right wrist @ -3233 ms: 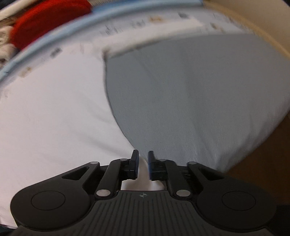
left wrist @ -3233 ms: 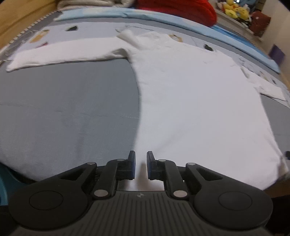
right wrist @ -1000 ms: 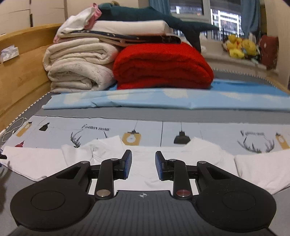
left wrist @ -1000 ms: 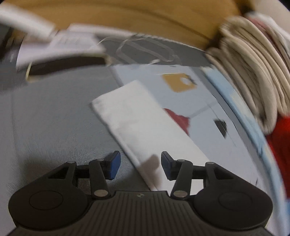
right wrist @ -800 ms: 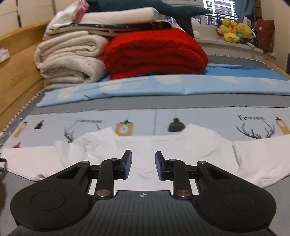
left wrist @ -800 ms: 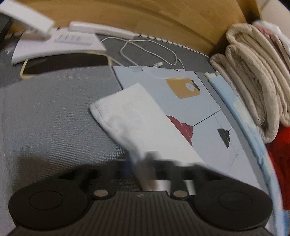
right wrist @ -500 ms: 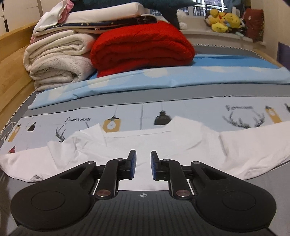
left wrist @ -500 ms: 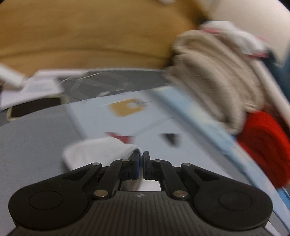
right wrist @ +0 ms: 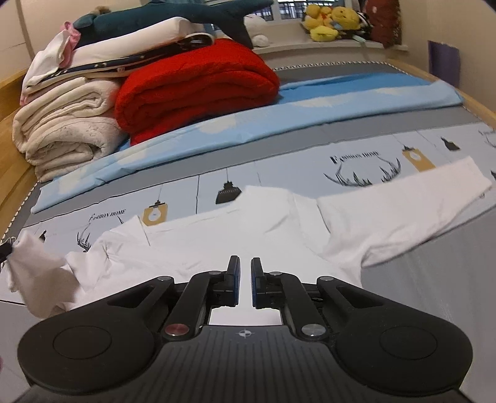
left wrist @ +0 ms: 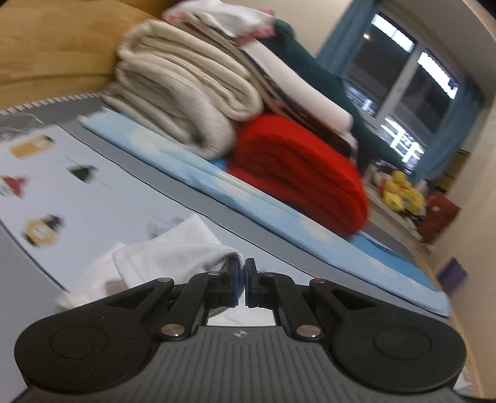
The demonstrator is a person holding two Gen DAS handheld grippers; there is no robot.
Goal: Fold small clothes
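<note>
A white long-sleeved shirt (right wrist: 235, 235) lies spread on the grey bed cover, collar toward the far side. My left gripper (left wrist: 241, 272) is shut on the shirt's left sleeve (left wrist: 173, 257) and holds it lifted and bunched; the lifted sleeve end also shows in the right wrist view (right wrist: 34, 266) at the far left. My right gripper (right wrist: 245, 276) hovers over the shirt's body, jaws nearly shut with a narrow gap and nothing between them. The right sleeve (right wrist: 403, 201) lies flat, stretched to the right.
Folded cream blankets (right wrist: 65, 133) and a red blanket (right wrist: 198, 93) are stacked at the back, with a light blue sheet (right wrist: 279, 121) before them. A printed pillowcase (right wrist: 310, 173) lies under the shirt's collar. Plush toys (right wrist: 331, 18) sit on the windowsill.
My left gripper closed on the left sleeve, lifted it and swung right toward the shirt's body. My right gripper narrowed its jaws and turned slightly left over the shirt.
</note>
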